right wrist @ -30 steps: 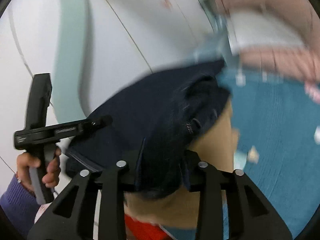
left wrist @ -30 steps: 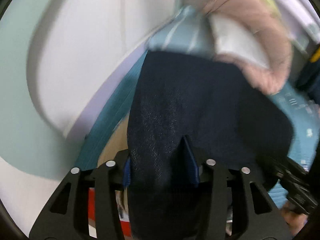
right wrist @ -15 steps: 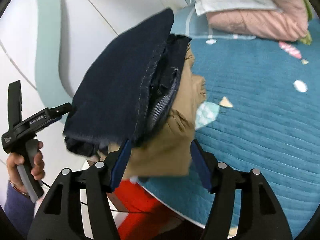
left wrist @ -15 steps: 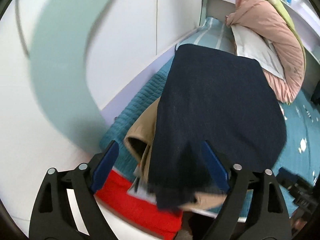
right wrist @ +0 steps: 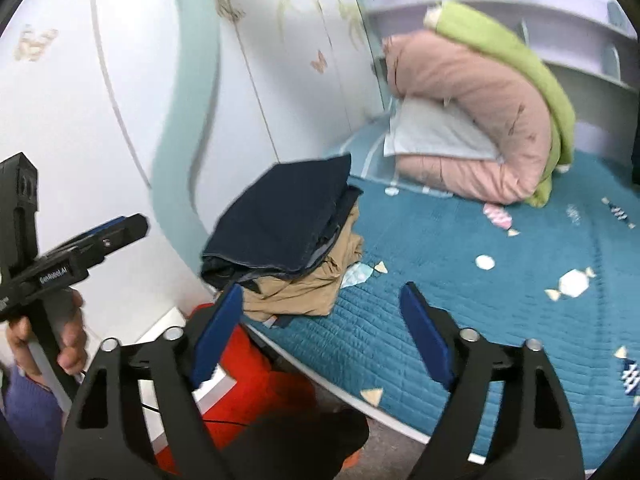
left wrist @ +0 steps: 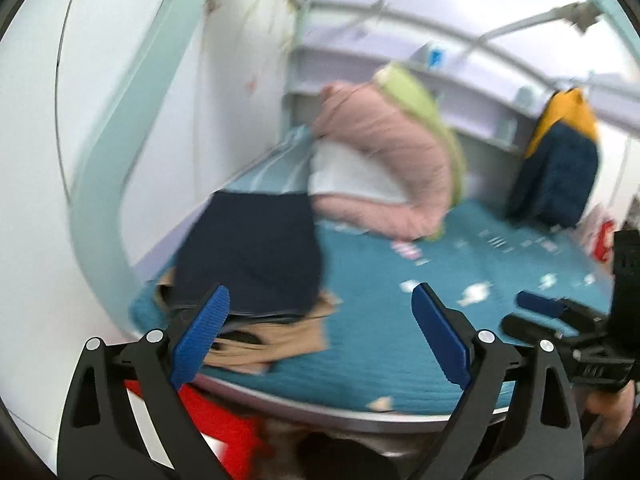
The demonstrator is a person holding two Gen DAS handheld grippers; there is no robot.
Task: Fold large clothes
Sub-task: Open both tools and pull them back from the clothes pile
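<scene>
Navy folded garment (right wrist: 280,224) is lying atop tan clothes (right wrist: 304,292) at the bed's (right wrist: 460,320) near-left corner | we are spreading both the left gripper (left wrist: 318,336) and right gripper (right wrist: 320,332), nothing between | soft, heavy, floppy; we are favouring thick folded edges.

Folded navy garment (left wrist: 248,252) atop tan clothes (left wrist: 276,340) on bed (left wrist: 400,344)

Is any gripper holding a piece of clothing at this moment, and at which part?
Nothing is held. The left gripper and right gripper are both opening and empty; the folded dark garment lies on the tan one.
</scene>
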